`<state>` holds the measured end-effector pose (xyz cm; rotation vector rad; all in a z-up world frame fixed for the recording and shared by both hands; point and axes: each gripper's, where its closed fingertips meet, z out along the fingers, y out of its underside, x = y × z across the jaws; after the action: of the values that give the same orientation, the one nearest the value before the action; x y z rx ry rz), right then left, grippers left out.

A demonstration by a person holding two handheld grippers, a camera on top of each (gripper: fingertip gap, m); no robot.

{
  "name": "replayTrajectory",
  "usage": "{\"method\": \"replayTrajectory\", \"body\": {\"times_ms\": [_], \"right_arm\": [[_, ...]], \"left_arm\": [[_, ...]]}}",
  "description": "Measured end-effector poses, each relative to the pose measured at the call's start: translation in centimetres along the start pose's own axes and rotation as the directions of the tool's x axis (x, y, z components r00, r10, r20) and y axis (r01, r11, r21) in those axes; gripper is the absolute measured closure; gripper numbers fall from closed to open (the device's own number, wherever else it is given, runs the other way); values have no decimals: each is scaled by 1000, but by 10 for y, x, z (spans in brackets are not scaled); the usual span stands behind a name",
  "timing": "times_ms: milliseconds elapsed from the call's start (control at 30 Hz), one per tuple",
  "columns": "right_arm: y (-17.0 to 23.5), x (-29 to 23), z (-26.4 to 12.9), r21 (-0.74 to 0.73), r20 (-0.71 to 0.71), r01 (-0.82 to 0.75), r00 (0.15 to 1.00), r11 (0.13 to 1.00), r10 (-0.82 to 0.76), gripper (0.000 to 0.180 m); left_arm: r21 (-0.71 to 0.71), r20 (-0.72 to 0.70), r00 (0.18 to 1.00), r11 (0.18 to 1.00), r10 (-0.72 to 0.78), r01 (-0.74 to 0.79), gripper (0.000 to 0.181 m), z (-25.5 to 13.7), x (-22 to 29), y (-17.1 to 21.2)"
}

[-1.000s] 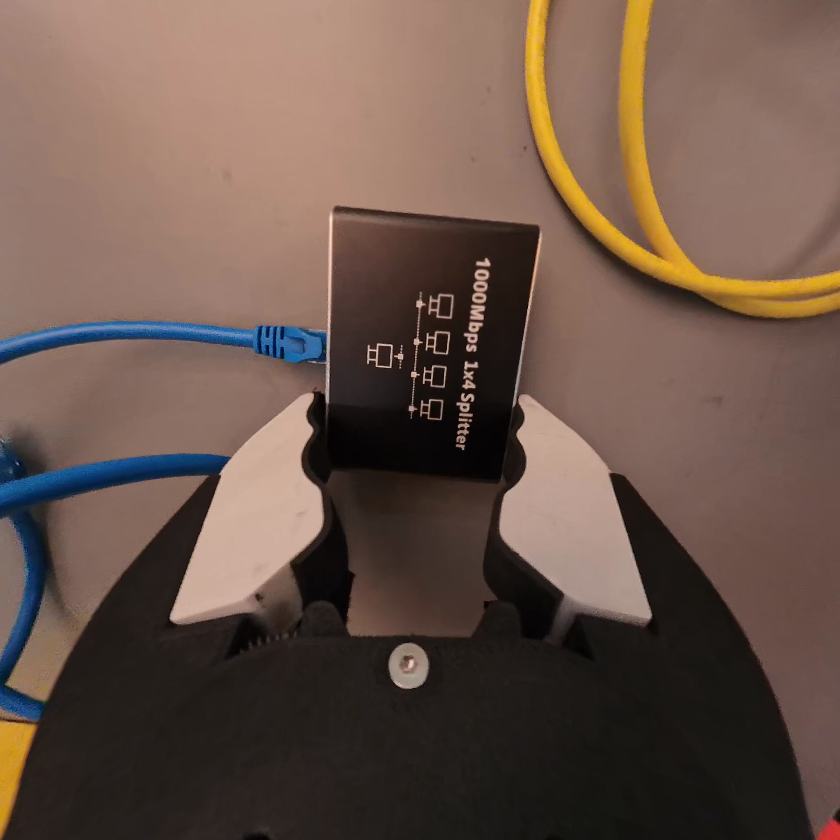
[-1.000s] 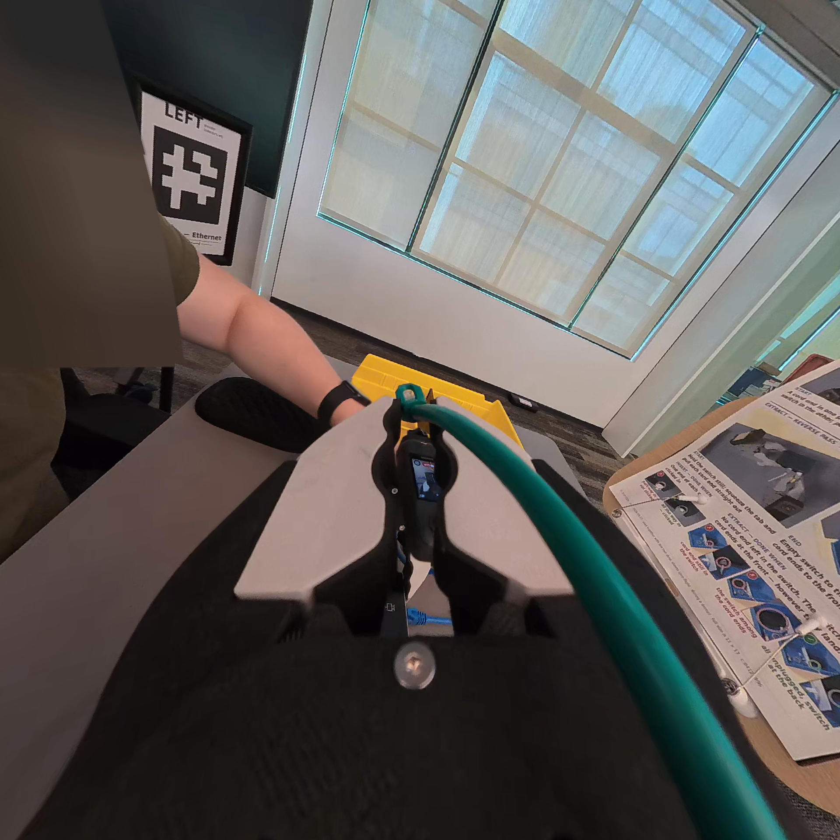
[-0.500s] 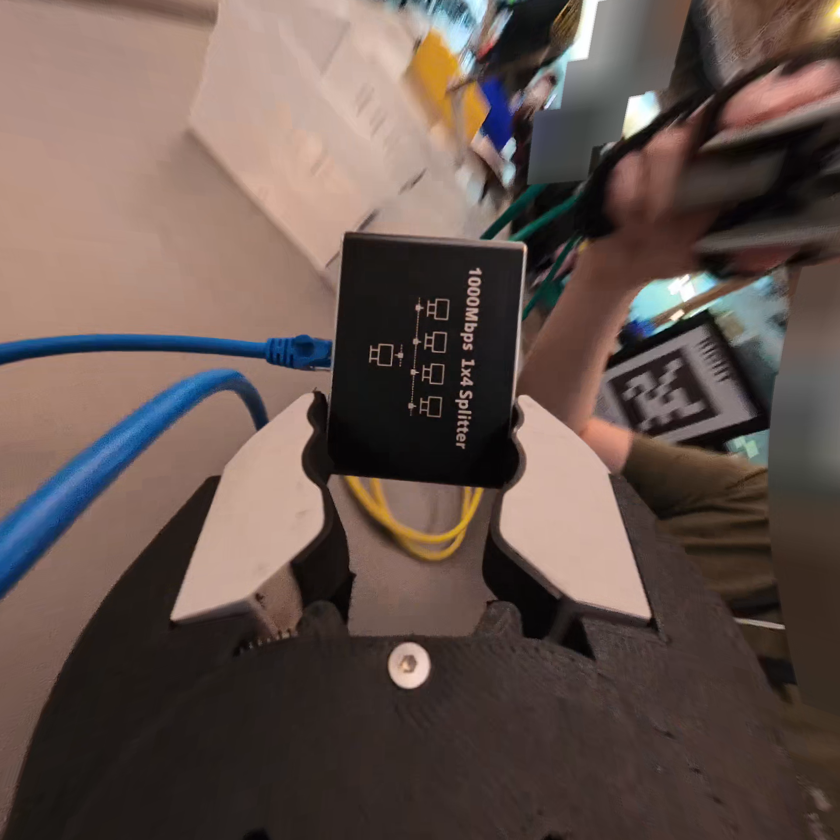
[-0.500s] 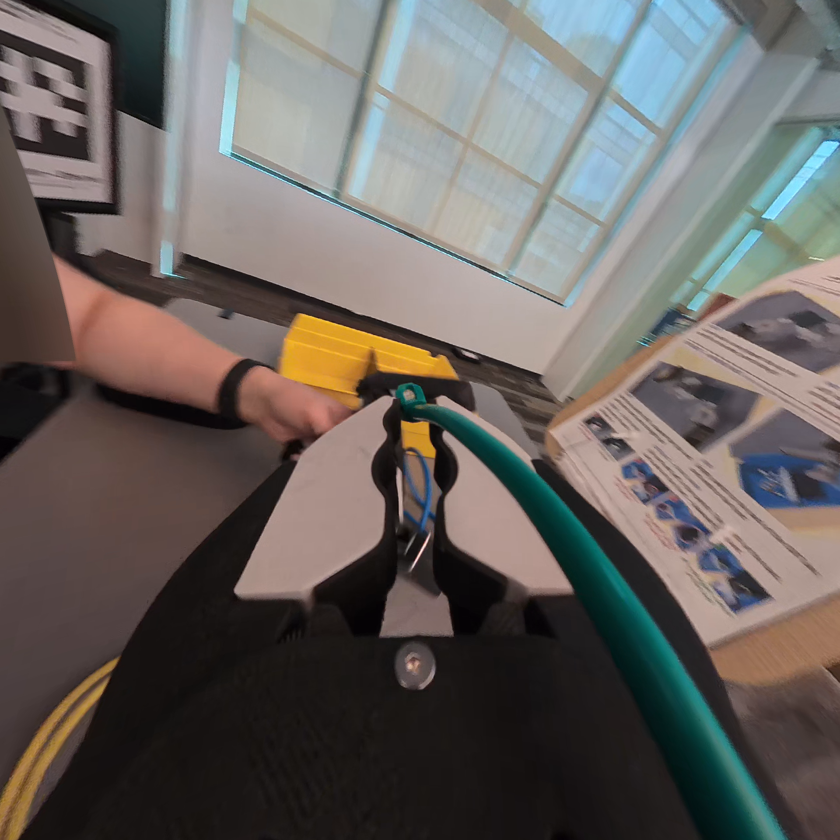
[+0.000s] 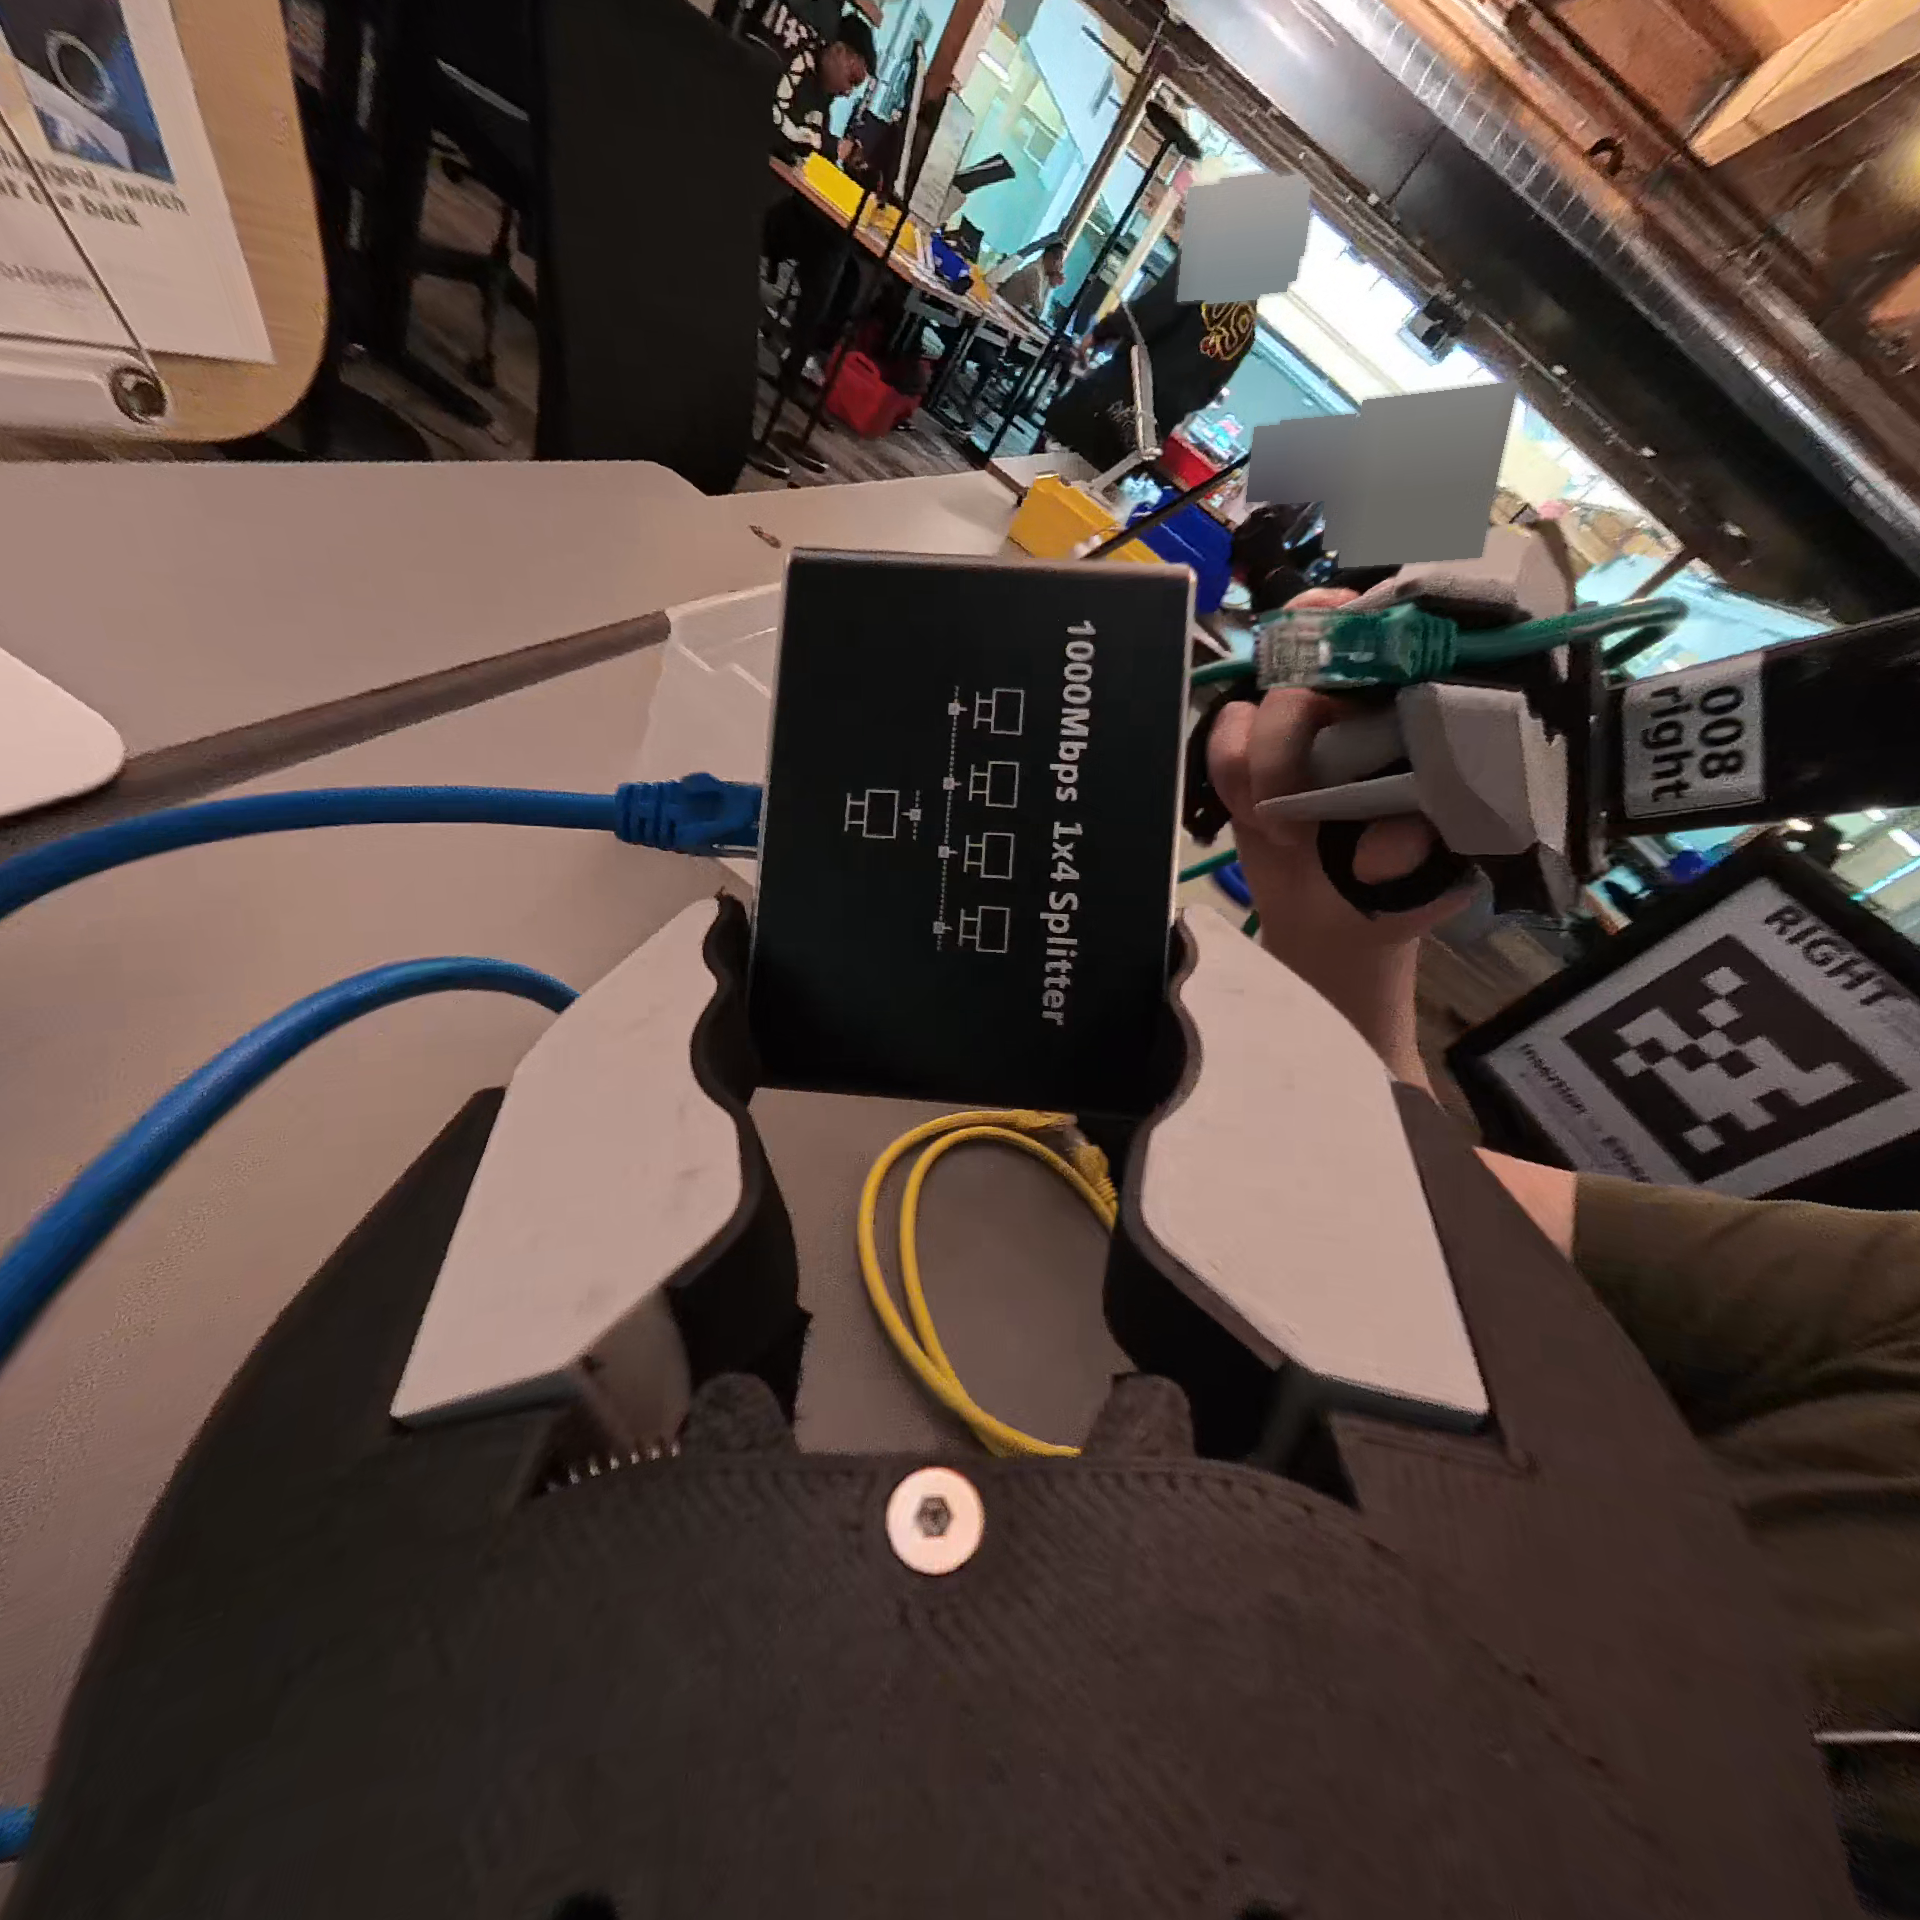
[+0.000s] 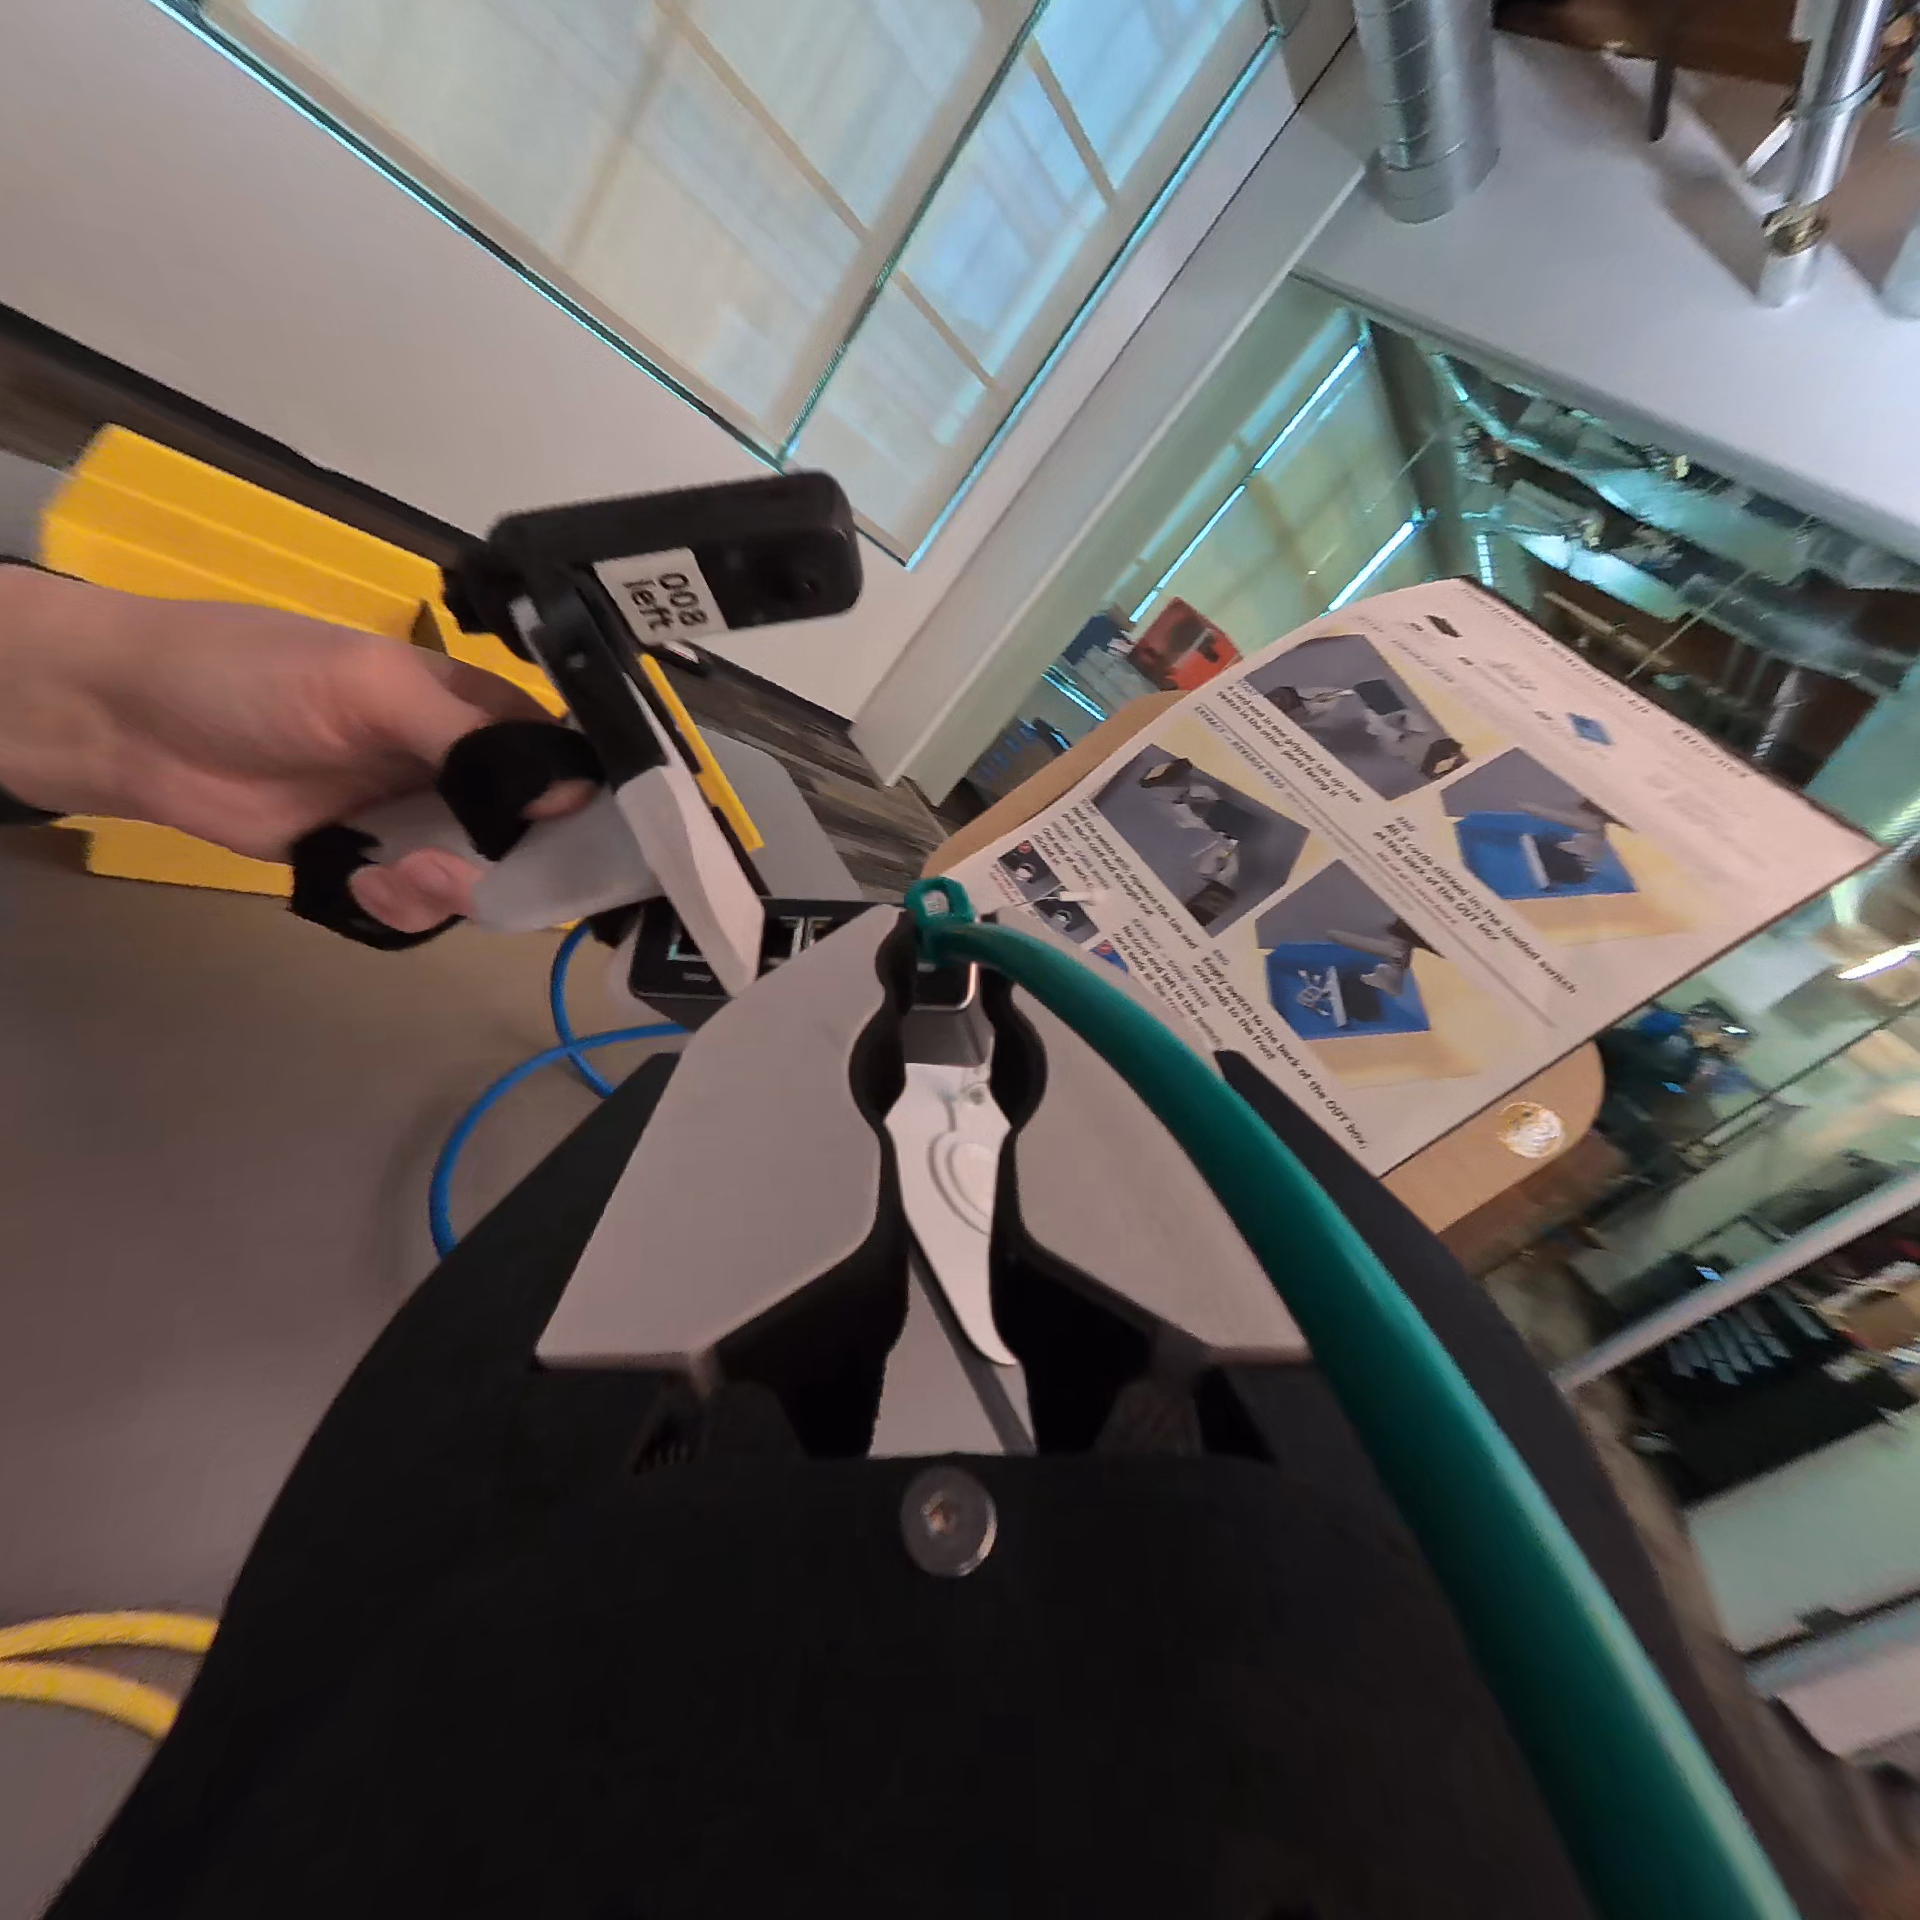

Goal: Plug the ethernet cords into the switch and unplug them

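Sitting lifted off the tabletop (image 5: 260, 582), the black switch (image 5: 966, 831) is clamped by its near end between the jaws of the left gripper (image 5: 961, 997), which press on its two long sides with the printed face toward the camera. A blue cord (image 5: 312, 816) is plugged into the switch's left side, its plug (image 5: 686, 814) seated in a port, and a second length of blue cord (image 5: 208, 1101) loops below it at the left. Just right of the switch, the right gripper (image 5: 1340, 665) has its jaws closed on the plug (image 5: 1340, 649) of a green cord (image 5: 1558, 629), the clear tip pointing at the switch's right side but not touching it. In the right wrist view the right gripper (image 6: 940, 935) shows its jaws nearly together, pinching the green cord (image 6: 1247, 1143) at their tips, and the cord trails back over the right finger toward the camera. Beyond those tips the port side of the switch (image 6: 675, 961) is partly visible, held by the left gripper (image 6: 717, 914) in a person's hand (image 6: 239, 727). A yellow cord (image 5: 914, 1278) lies coiled on the tabletop under the switch, seen through the gap between the left fingers. A yellow bin (image 6: 239, 540) sits behind the hand, a printed instruction sheet (image 6: 1403, 862) stands on a wooden board at the right, and a framed marker sign (image 5: 1714, 1039) leans at the right of the left wrist view.
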<state>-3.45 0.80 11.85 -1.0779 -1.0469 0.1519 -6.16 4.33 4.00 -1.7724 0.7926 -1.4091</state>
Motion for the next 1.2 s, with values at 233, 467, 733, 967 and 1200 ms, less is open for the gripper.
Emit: {"method": "replayTrajectory", "body": {"times_ms": [233,467,733,967,1200], "right_arm": [[8,-24,16,-56,50,76,996,996,-73,168],[10,-27,22,-109,13,107,994,988,-107,168],[-5,-23,24,-110,-108,-1,994,994,-11,168],[-20,-28,22,-74,-148,95,983,993,-105,168],[-16,-35,25,-184,-115,197,969,963,-220,168]], "left_arm": [[21,12,1000,1000,0,0,106,-3,-2,1],[51,34,999,999,6,-8,106,-8,-4,-2],[166,190,957,953,220,-252,106,-20,6,-22],[220,147,953,930,266,-294,105,-20,21,-24],[211,-61,988,969,143,-127,102,8,24,1]]}}
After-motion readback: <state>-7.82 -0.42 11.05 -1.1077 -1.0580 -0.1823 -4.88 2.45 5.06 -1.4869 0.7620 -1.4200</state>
